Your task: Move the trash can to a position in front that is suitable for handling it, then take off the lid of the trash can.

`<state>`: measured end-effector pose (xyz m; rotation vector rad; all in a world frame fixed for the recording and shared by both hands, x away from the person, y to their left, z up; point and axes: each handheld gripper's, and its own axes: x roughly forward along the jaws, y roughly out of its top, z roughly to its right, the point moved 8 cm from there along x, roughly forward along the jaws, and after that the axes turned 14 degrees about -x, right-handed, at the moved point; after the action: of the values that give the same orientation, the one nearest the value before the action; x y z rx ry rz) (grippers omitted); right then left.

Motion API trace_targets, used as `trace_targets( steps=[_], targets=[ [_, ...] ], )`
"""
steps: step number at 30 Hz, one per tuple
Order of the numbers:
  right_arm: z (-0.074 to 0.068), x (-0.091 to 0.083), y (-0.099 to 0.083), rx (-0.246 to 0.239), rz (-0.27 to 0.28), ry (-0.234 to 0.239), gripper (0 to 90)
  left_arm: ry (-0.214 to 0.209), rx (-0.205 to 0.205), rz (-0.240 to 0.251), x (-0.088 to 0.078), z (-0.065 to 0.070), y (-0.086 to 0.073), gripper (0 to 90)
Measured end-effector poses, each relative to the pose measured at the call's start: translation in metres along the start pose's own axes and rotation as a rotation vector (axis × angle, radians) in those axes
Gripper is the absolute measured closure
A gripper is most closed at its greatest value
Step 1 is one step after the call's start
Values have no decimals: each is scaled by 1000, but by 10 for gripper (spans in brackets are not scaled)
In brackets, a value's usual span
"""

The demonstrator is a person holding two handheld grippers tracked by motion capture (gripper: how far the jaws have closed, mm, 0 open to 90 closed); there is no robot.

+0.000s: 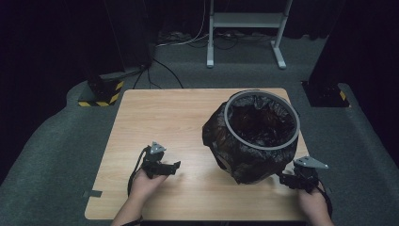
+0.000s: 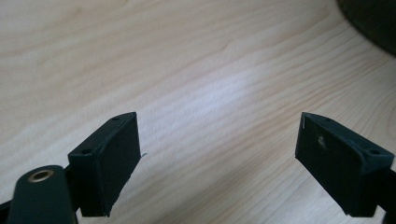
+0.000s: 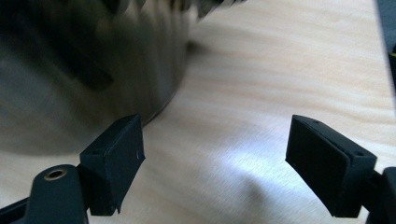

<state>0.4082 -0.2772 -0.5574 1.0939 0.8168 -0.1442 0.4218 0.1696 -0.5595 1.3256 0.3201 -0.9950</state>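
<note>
- Your left gripper (image 1: 175, 165) sits low over the near-left part of the wooden table (image 1: 160, 117), jaws spread wide with nothing between them; in the left gripper view you see bare wood grain between the pads (image 2: 112, 163) and a dark edge of the bin at the far right corner.
- Your right gripper (image 1: 286, 179) is at the near-right edge of the table, just beside the base of the waste bin (image 1: 256, 136). Its jaws are also released and empty: the right gripper view shows table surface between them, with the bin's blurred grey wall (image 3: 84, 79) just past the left jaw, close but not pinched.
- The bin stands upright on the right half of the table, well apart from your left gripper. A black bin liner (image 1: 226, 141) is draped over it, tucked inside and hanging loosely down the outside, with a grey ring (image 1: 235, 134) showing around the mouth.
- By my reading, you are between grasps: both tools are free and the liner already sits in the bin, so the step in hand looks like either tidying the liner or starting to handle the bin.
- The next move calls for bringing the left gripper across to the bin's near-left side, and picking a fold of liner or the rim with the right. Approach slowly; the loose plastic will slip, and a push at the base could slide the bin off the near-right edge.
</note>
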Motion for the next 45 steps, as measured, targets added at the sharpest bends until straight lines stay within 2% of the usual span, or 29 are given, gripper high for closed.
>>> trace_targets(
  steps=[1,2,7,13,15,17,22,34,37,42,45],
  targets=[
    [-1,0,-1,12,-4,6,192,34,24,-30,4,-4,-6,140],
    [0,0,-1,17,-2,4,192,45,30,-34,5,-7,-7,140],
    [-3,5,-5,31,-14,7,192,73,11,-49,8,-14,-12,141],
    [-6,15,-9,-13,-37,-18,192,94,24,-27,10,-17,-13,131],
    [-6,18,-10,-12,-37,-16,167,102,49,-20,11,-17,-14,116],
    [-5,20,-9,5,-43,-1,150,101,50,-10,12,-16,-15,89],
    [-3,24,-7,11,-48,12,126,116,28,2,14,-18,-15,14],
    [-4,26,-6,14,-51,19,112,129,20,0,15,-17,-16,2],
    [-3,26,-6,7,-50,22,110,142,0,-20,14,-16,-16,2],
    [-4,26,-6,11,-54,26,109,200,-48,-76,13,-15,-15,3],
    [-3,26,-6,13,-55,26,109,214,-66,-95,11,-13,-17,3]
  ],
)
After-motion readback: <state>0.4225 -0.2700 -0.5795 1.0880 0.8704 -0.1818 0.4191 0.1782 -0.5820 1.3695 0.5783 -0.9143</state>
